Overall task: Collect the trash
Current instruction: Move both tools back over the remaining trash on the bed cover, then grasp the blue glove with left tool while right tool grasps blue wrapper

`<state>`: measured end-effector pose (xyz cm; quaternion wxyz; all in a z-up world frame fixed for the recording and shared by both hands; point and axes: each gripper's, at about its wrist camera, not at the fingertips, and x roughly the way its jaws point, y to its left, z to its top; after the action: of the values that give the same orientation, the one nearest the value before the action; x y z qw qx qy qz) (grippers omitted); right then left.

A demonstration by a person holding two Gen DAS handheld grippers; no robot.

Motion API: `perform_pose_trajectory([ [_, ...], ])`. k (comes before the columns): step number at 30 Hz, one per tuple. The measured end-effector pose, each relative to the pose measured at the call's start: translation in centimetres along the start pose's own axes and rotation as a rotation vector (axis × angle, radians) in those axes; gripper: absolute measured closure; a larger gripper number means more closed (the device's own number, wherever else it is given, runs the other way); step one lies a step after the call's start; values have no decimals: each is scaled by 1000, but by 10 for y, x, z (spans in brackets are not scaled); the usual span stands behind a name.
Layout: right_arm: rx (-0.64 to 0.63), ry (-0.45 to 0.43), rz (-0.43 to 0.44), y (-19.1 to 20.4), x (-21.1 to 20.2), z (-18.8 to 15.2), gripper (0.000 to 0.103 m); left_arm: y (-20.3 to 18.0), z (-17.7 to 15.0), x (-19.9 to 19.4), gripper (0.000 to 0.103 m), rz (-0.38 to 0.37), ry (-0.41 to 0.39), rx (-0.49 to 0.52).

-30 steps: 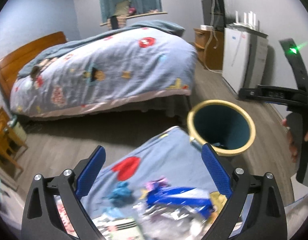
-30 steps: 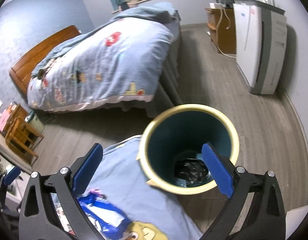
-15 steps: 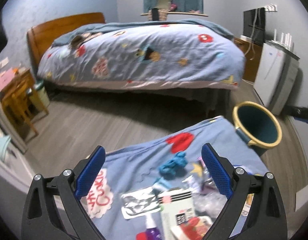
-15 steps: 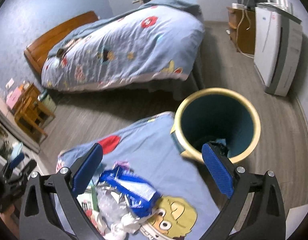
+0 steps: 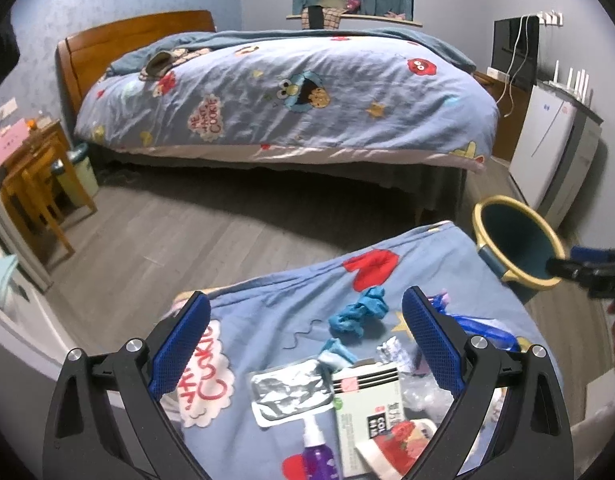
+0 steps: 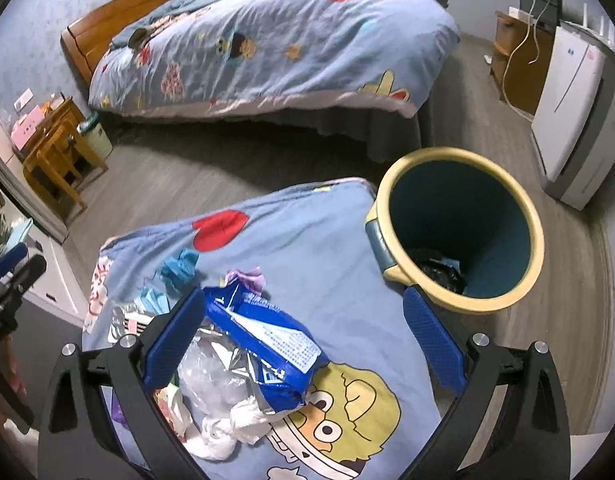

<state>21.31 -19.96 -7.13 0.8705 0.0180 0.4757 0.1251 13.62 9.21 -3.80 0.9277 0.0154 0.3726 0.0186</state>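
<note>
Here we hold both the left gripper (image 5: pixel 305 334) and right gripper (image 6: pixel 303 328), jaws apart and empty, above the cloth-covered worktop (image 6: pixel 319 236), where the blue wrapper (image 6: pixel 267 340) beside the bin (image 6: pixel 459 232) looks light, crinkly, best pinched mid-body.

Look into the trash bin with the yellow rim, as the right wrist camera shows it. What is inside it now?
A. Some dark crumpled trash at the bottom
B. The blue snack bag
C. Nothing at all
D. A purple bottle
A. In the right wrist view, the trash bin has dark crumpled trash lying at its bottom, while the blue snack bag lies on the blue cloth outside it.
</note>
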Motion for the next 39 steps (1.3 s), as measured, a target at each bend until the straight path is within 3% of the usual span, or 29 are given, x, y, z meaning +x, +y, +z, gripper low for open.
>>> perform_pose_trajectory([
  [12, -75, 65, 2, 9, 21, -5, 6, -4, -1, 25, 7, 1, 66, -2],
  [21, -243, 136, 3, 35, 51, -16, 6, -6, -2, 56, 7, -6, 125, 20],
  [27, -340, 183, -19, 39, 74, -23, 6, -15, -4, 88, 7, 11, 163, 108],
  [31, -338, 210, -2, 36, 82, -23, 6, -24, -11, 115, 7, 2, 217, 176],
  [39, -378, 221, 59, 41, 88, -24, 10, -36, -20, 151, 8, -49, 288, 190],
])
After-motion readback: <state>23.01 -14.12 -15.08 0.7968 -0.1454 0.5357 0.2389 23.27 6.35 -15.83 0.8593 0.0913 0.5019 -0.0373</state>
